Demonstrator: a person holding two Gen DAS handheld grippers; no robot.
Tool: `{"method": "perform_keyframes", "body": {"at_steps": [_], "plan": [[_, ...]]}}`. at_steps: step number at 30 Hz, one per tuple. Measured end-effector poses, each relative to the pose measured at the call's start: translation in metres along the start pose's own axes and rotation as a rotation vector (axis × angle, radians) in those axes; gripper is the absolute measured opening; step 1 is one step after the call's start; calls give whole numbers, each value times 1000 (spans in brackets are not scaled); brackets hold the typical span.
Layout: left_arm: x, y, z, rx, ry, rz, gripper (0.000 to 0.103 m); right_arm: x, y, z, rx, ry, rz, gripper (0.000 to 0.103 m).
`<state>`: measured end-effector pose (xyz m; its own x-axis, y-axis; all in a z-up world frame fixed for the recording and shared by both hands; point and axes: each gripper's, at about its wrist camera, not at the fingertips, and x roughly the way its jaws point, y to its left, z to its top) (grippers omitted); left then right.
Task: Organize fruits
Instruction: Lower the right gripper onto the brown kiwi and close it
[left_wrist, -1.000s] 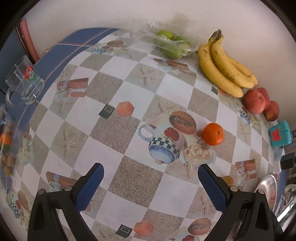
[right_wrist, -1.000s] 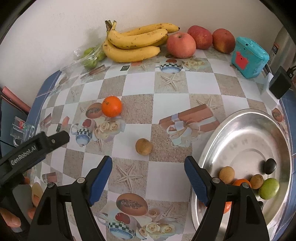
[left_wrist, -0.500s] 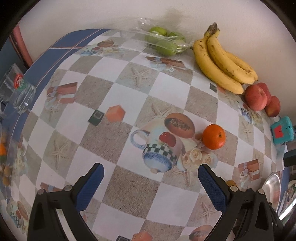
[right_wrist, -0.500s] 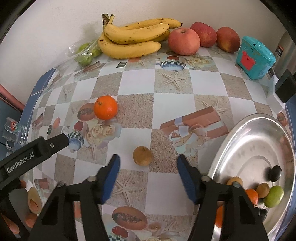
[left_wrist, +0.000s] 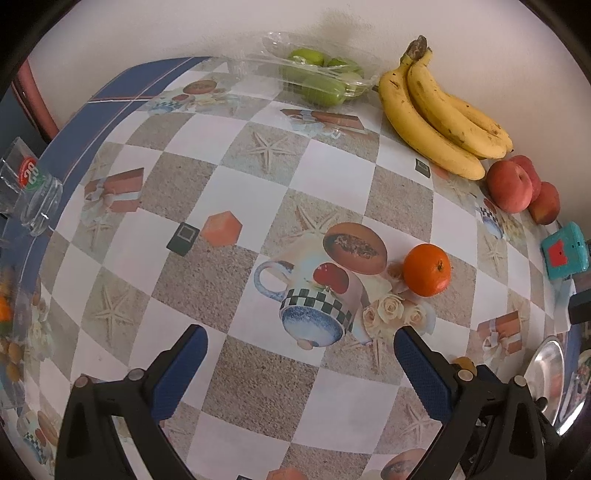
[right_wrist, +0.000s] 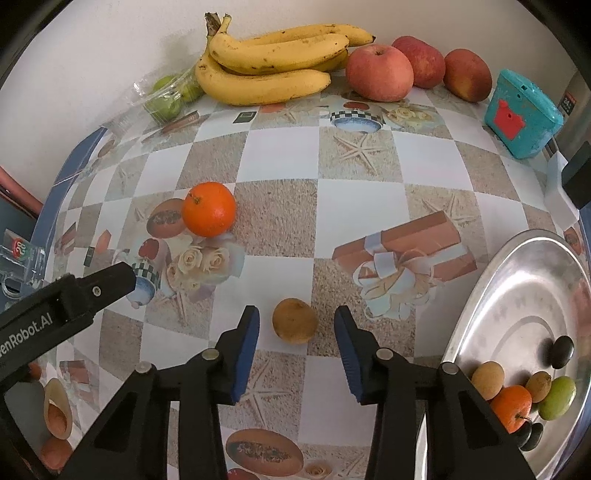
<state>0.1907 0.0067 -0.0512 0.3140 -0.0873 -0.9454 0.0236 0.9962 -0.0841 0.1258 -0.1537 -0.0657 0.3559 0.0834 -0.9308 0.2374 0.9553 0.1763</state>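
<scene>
1. My right tongs (right_wrist: 296, 328) point down at the table, jaws closing around a small brown fruit (right_wrist: 294, 321); the blue pads stand on either side of it with a gap each side, not yet pressing.
2. That brown fruit sits on the checked cloth (right_wrist: 280, 158), between the printed roses and the printed gift box.
3. My left tongs (left_wrist: 300, 350) hang wide apart over the printed mug, nothing between the jaws.
4. An orange (left_wrist: 426, 269) lies on the cloth just beyond my left tongs' right finger, beside the printed roses.
5. The steel tray (right_wrist: 517, 295) is at my right; near its lower edge lie a tan fruit, an orange one, a green one (right_wrist: 557, 398) and a few dark ones.
6. Along the wall: bananas (right_wrist: 273, 66), three apples (right_wrist: 379, 72) touching in a row, and green fruit in a clear pack (left_wrist: 317, 79) left of the bananas.
7. A teal box (right_wrist: 522, 114) stands right of the apples.
8. A glass mug (left_wrist: 33, 192) sits at the far left edge of the table.
</scene>
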Motion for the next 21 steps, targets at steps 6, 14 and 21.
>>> {"method": "perform_keyframes", "body": {"at_steps": [6,14,21], "plan": [[-1,-3,-1,10,0,2,102,2,0,-1,3,-2,-6,39],[-3,-7,-3,22,0,5,102,1,-4,-2,14,-10,2,30],[-2,-9,-6,21,8,-6,102,-1,-7,-3,37,-12,38,26]]}}
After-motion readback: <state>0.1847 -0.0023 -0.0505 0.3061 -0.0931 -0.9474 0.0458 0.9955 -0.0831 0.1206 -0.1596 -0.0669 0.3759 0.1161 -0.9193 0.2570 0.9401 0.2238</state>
